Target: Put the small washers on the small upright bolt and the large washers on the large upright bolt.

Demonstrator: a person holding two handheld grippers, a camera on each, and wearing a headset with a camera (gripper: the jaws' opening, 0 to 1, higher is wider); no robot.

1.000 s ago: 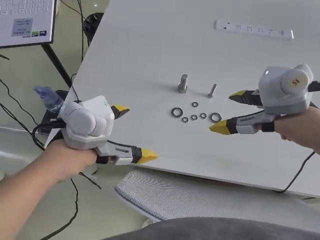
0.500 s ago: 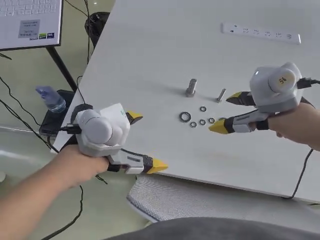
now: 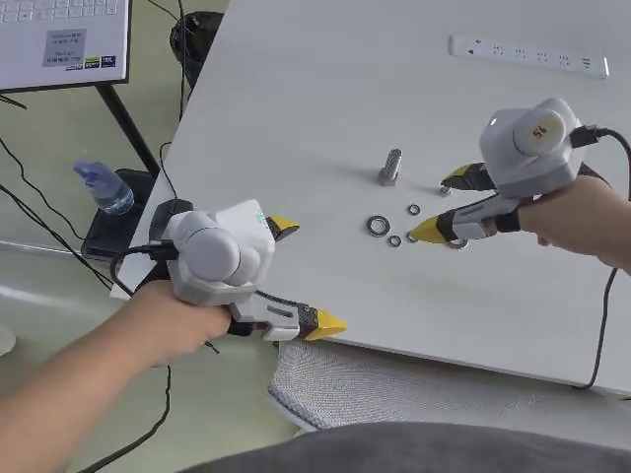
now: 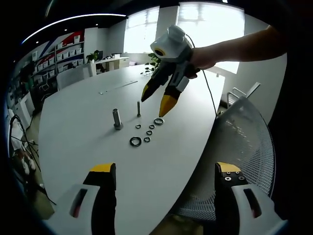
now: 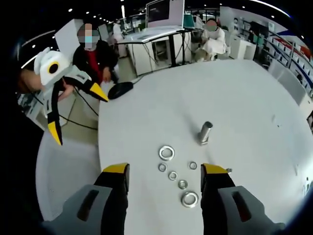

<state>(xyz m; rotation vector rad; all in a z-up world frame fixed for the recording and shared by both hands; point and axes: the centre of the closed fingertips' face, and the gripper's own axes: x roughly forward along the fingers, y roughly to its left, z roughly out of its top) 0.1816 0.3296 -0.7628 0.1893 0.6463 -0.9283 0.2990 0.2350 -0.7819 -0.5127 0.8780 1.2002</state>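
The large upright bolt (image 3: pixel 390 168) stands mid-table, and the thin small bolt (image 4: pixel 139 108) stands to its right. Two large washers (image 5: pixel 167 152) (image 5: pixel 190 199) and several small washers (image 5: pixel 172 175) lie flat in front of the bolts. My right gripper (image 3: pixel 441 205) hovers open just over the right end of the washer group, nothing between its jaws; its lower jaw hides part of that end in the head view. My left gripper (image 3: pixel 308 276) is open and holds nothing at the table's near-left edge, well away from the washers.
A white power strip (image 3: pixel 527 54) lies at the far side of the white table (image 3: pixel 296 118). A mesh chair seat (image 3: pixel 394 394) sits under the near edge. A screen (image 3: pixel 64 39), a water bottle (image 3: pixel 104 187) and cables are off the left side.
My right gripper has moved left and slightly away, coming over the right end of the washer group. The left gripper has stayed at the table edge; the head camera shifted.
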